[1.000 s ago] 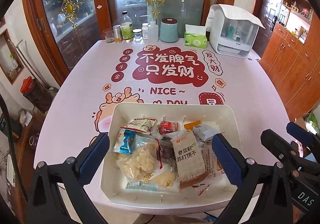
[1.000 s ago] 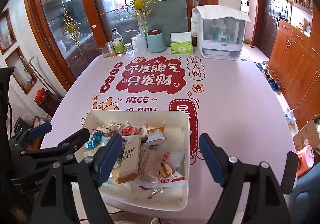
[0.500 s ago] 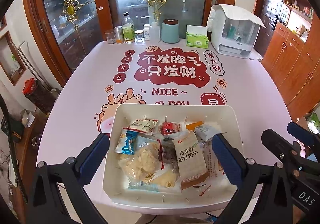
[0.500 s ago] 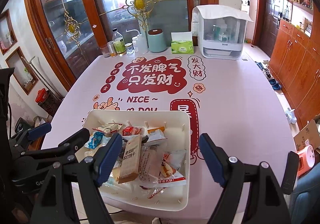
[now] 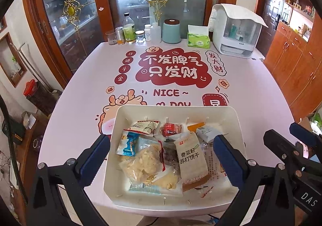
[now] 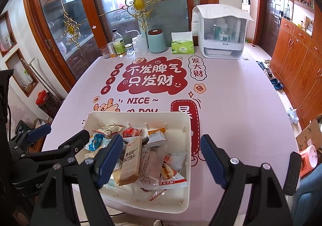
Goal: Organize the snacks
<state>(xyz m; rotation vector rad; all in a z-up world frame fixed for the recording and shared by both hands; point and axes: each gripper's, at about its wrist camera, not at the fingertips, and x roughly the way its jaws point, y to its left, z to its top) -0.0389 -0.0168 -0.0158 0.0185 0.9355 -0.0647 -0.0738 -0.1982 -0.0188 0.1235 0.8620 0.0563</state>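
A white rectangular bin (image 5: pixel 177 108) stands at the near edge of the pink table and also shows in the right wrist view (image 6: pixel 188 145). It holds several snack packets: a tan cracker packet (image 5: pixel 191 161) (image 6: pixel 130 162), a clear bag of pale puffs (image 5: pixel 142 163), a blue packet (image 5: pixel 126 143) and a red wrapped one (image 5: pixel 171 129). My left gripper (image 5: pixel 162 157) is open and empty, held above the bin. My right gripper (image 6: pixel 162 159) is open and empty, over the bin's right half.
At the table's far edge stand bottles and jars (image 5: pixel 128 30), a teal canister (image 5: pixel 171 31), a green tissue box (image 5: pixel 198 39) and a white covered organizer (image 5: pixel 235 32). Wooden cabinets (image 5: pixel 297 64) line the right. A glass door is behind.
Both grippers have drawn back and lifted very slightly; the bin and table sit a little lower in view. Nothing was gripped or released.
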